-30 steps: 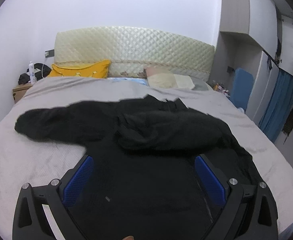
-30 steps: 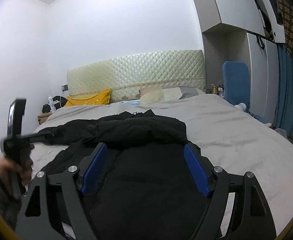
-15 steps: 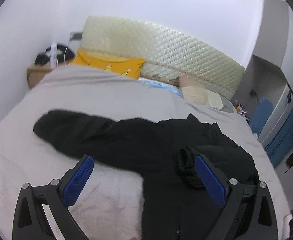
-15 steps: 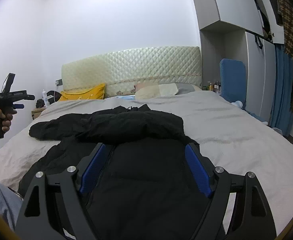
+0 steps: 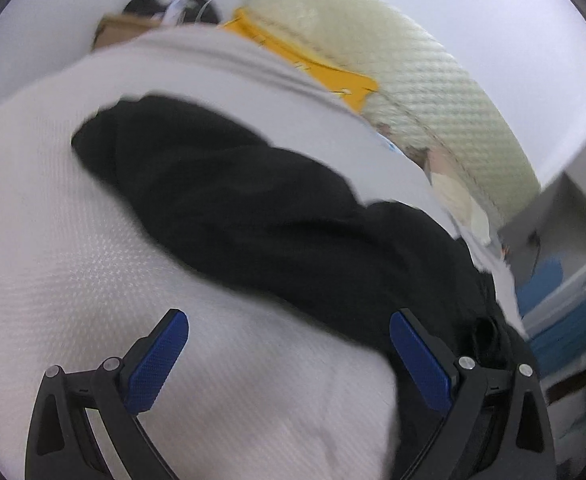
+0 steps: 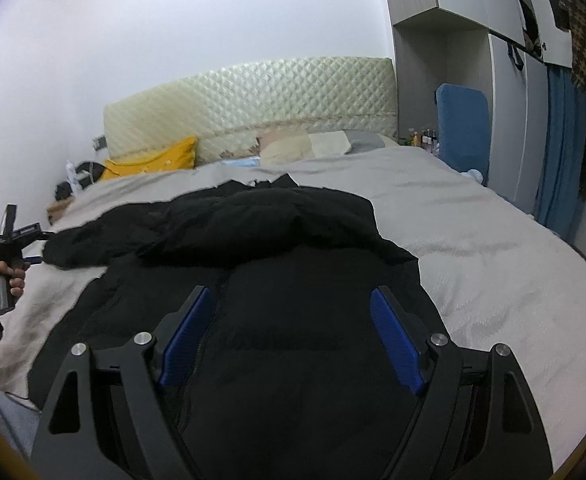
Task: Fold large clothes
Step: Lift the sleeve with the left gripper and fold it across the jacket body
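Observation:
A black padded jacket [image 6: 277, 280] lies spread on the grey bed [image 6: 473, 240], one sleeve folded across its chest. Its other sleeve [image 5: 221, 184] stretches out to the left on the sheet. My left gripper [image 5: 289, 344] is open and empty, tilted, just short of that sleeve above the sheet; it also shows in the right wrist view [image 6: 17, 236] at the sleeve's cuff end. My right gripper [image 6: 293, 320] is open and empty above the jacket's lower body.
A quilted cream headboard [image 6: 253, 108], a yellow pillow [image 6: 153, 162] and pale pillows [image 6: 313, 144] are at the far end. A bedside table with bottles [image 5: 141, 24] stands far left. A blue chair [image 6: 461, 128] and wardrobe stand right of the bed.
My left gripper has swung left and down from over the jacket body to the outstretched sleeve, tilting as it went. My right gripper has stayed over the jacket.

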Available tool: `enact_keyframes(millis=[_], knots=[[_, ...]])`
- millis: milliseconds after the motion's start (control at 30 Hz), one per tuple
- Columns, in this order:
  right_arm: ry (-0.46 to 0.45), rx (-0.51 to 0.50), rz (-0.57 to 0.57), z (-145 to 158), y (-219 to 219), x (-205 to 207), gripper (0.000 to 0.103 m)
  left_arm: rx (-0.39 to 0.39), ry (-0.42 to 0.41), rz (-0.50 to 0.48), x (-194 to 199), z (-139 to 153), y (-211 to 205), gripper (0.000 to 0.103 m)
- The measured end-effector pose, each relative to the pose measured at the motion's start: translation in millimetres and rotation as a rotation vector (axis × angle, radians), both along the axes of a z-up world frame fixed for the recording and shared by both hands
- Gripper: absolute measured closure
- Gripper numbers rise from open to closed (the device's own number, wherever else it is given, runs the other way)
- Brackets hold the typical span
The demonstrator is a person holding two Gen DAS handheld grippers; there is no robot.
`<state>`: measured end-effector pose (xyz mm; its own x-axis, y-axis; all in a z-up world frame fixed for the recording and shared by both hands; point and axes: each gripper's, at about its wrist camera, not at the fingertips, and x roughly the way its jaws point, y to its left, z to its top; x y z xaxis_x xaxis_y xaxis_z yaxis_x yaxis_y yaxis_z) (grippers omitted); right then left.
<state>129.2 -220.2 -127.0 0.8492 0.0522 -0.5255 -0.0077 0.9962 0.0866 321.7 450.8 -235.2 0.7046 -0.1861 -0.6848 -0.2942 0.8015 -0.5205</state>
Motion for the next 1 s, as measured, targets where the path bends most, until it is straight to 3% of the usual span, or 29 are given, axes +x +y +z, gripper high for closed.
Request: enact_keyframes(millis=[100,267,467,533,633,700,800,1000], knots=[[0.035,-0.001,0.002,-6,14,18,0.021,-0.092,-0.012,0.036,15,-29,34,0.010],[0.098,0.028,-0.001,-19,33,40,0.021,-0.180,-0.038,0.087,38,-60,74,0.011],[0.135,-0.021,-0.018,-30,41,53,0.021,-0.195,-0.098,0.135,68,-69,91,0.011],[0.144,-0.026,-0.017,-32,41,55,0.021,-0.212,-0.106,0.141,78,-68,92,0.023],[0.142,-0.034,-0.009,-32,41,55,0.021,-0.217,-0.079,0.157,88,-65,93,0.050],[0.139,-0.023,0.007,-30,41,54,0.021,-0.171,-0.082,0.182,86,-54,92,0.080],[0.121,-0.027,0.020,-25,41,51,0.021,-0.142,-0.117,0.222,74,-31,90,0.088],[0.094,-0.026,0.059,-13,39,41,0.021,-0.039,-0.142,0.208,55,29,70,0.092]])
